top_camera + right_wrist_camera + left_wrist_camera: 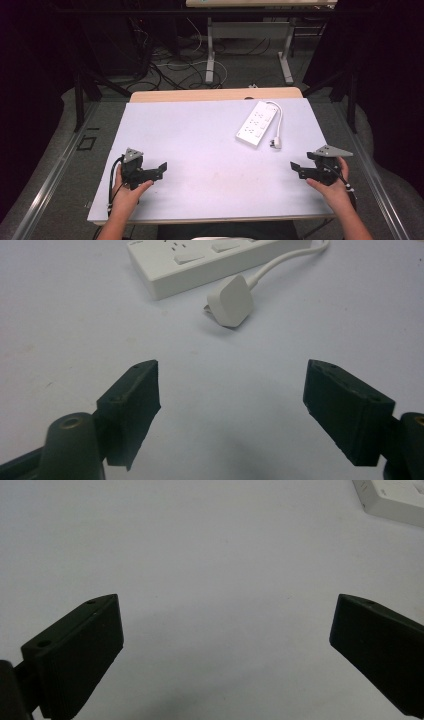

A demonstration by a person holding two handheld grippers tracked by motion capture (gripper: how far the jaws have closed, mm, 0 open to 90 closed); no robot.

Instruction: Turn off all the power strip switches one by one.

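High view shows a white power strip [257, 124] lying on the far right part of the table [200, 150], its plug [275, 143] resting just beside its near end. Left tool [161, 167] and right tool [295, 166] sit near the front edge, well apart, both spread wide with nothing between them.

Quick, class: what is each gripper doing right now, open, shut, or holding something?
Left gripper: open, nothing between its jaws.
Right gripper: open, empty, facing the plug of the power strip.
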